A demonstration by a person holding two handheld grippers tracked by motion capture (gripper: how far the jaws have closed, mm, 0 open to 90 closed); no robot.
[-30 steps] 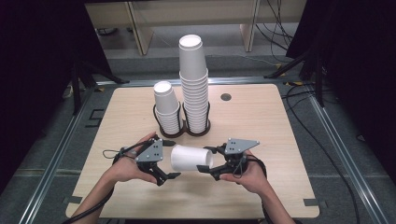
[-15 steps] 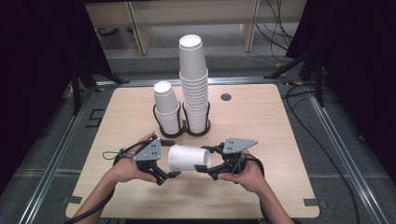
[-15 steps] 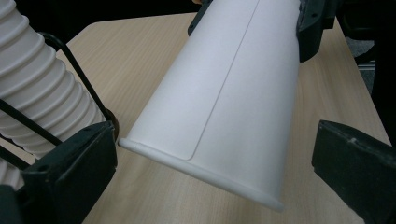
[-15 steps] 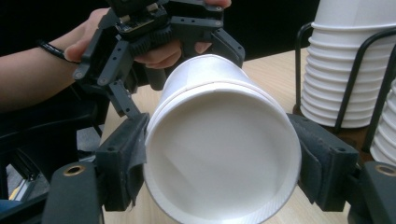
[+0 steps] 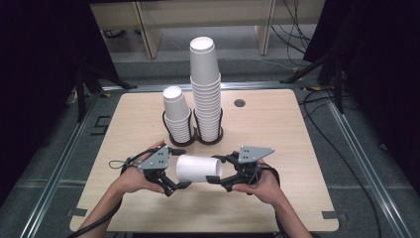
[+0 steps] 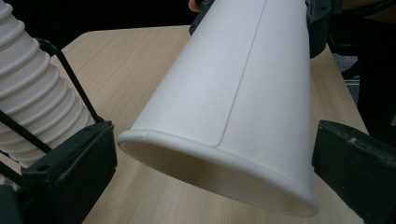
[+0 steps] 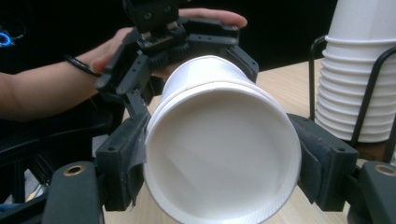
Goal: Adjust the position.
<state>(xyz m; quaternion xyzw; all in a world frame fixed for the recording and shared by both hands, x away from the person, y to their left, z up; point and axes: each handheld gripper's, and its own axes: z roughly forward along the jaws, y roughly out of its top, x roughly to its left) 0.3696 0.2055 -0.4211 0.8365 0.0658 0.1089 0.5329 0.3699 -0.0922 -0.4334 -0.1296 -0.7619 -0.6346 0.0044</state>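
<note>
Paper cup (image 5: 196, 168) lies sideways above the bench (image 5: 297, 139), its base clamped in the right hand-held gripper (image 5: 218, 174); the left hand-held gripper (image 5: 174, 179) stands spread around its rim, pads apart from it. Behind, two cup stacks (image 5: 205, 89) sit in a wire holder (image 5: 194, 139)

In the left gripper view the paper cup (image 6: 233, 107) runs off the top edge, its far end unseen. Beside the left tongs (image 6: 212, 172), the cup stack (image 6: 32, 93) is cut off by the left edge.
</note>
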